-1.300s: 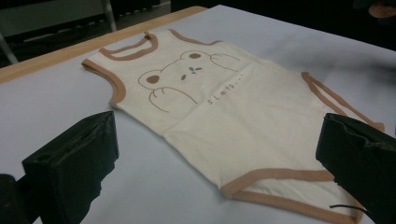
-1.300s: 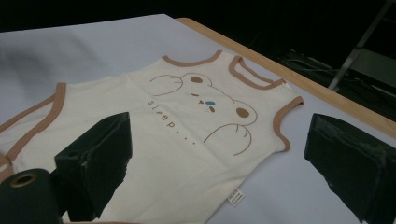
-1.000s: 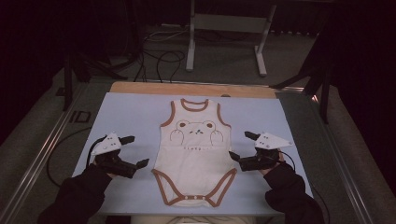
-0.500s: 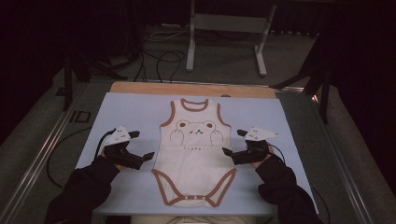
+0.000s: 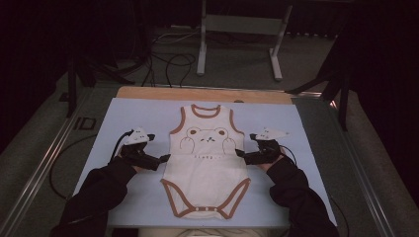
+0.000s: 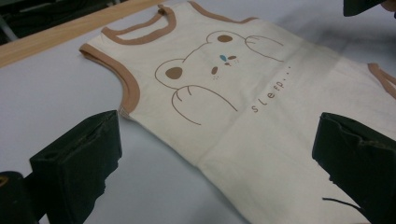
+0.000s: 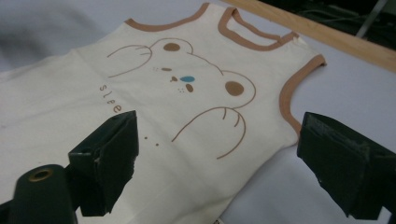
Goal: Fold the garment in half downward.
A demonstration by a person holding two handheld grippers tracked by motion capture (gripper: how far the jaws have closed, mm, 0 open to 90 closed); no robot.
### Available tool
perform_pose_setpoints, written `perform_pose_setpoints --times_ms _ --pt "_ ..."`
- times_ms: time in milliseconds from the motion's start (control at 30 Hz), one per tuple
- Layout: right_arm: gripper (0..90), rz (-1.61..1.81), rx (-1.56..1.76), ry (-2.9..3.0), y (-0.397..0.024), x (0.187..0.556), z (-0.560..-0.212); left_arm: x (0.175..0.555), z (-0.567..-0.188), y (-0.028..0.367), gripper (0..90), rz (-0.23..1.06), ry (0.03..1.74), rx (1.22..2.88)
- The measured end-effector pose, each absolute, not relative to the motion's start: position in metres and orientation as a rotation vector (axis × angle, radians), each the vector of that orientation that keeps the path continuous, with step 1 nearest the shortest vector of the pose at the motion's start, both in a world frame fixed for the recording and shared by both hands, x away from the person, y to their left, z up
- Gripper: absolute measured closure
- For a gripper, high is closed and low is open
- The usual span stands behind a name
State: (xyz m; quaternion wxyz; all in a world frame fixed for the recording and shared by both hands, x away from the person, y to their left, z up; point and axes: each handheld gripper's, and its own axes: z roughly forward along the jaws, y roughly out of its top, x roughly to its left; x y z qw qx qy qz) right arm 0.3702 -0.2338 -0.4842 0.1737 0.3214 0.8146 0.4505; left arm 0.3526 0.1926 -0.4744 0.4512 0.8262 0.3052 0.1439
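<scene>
A cream baby bodysuit (image 5: 206,158) with brown trim and a bear print lies flat, neck away from me, on a light blue mat (image 5: 133,113). My left gripper (image 5: 158,148) is at the garment's left side, about waist height, and stands open. In the left gripper view the left gripper (image 6: 219,163) has the bodysuit's (image 6: 243,116) side edge between its wide jaws, with no pad pressing. My right gripper (image 5: 247,145) mirrors it at the right side. Its jaws have just been closing a little, but the right gripper (image 7: 224,163) is still open around the bodysuit's (image 7: 187,107) edge below the armhole.
The mat covers a table with a wooden strip (image 5: 202,93) along its far edge. Beyond it, a metal stand (image 5: 237,29) and cables (image 5: 168,61) are on the dark floor. A metal rail (image 5: 44,163) runs along the left side.
Both hands have moved inward from the open mat to the bodysuit's sides and sunk slightly. The garment has not shifted.
</scene>
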Motion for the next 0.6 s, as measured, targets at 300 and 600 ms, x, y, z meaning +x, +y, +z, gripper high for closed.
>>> perform_pose_setpoints --times_ms 300,600 --pt "17.0 1.241 0.971 2.339 -0.233 0.388 -0.497 0.374 -0.488 0.186 8.8 0.324 0.808 2.067" --pt "27.2 1.184 1.01 2.355 -0.233 0.402 -0.507 0.394 -0.502 0.178 17.3 0.285 0.889 2.118"
